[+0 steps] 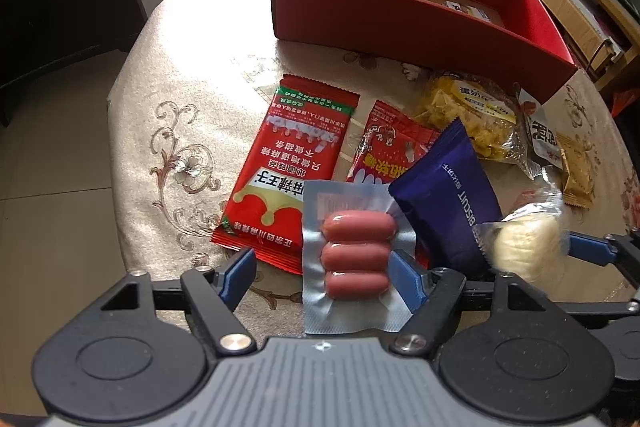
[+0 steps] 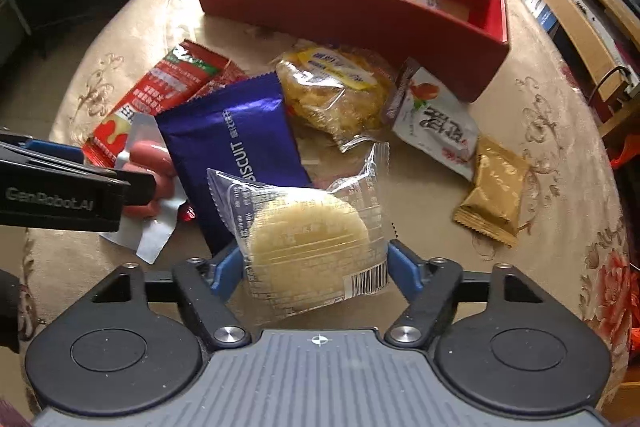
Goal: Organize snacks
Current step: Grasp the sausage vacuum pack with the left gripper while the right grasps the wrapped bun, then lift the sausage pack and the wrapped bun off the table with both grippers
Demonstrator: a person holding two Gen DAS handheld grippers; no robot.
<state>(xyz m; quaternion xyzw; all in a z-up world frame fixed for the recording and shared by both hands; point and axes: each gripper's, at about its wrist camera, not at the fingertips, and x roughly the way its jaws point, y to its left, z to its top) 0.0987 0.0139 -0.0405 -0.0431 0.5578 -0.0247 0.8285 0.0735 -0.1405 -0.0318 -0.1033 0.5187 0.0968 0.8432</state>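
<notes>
Table: round (image 2: 560,155), draped in a beige cloth with scrollwork and red flowers near its right edge.
Red box: open-topped (image 2: 344,3), at the table's far edge, a few packets inside.
Snacks: heaped mid-table in front of the box; red spicy strip packet (image 1: 288,171), purple biscuit pack (image 2: 232,147), yellow pastry bag (image 2: 332,91), gold sachet (image 2: 496,187) toward the right edge.
Left tongs: (image 1: 324,267) apart around the sausage pack (image 1: 352,255), not visibly pinching it.
Right tongs: (image 2: 316,263) clamped on the clear-wrapped round cake (image 2: 308,239).
Room: tiled floor, dark cabinet left, wooden shelving right.
</notes>
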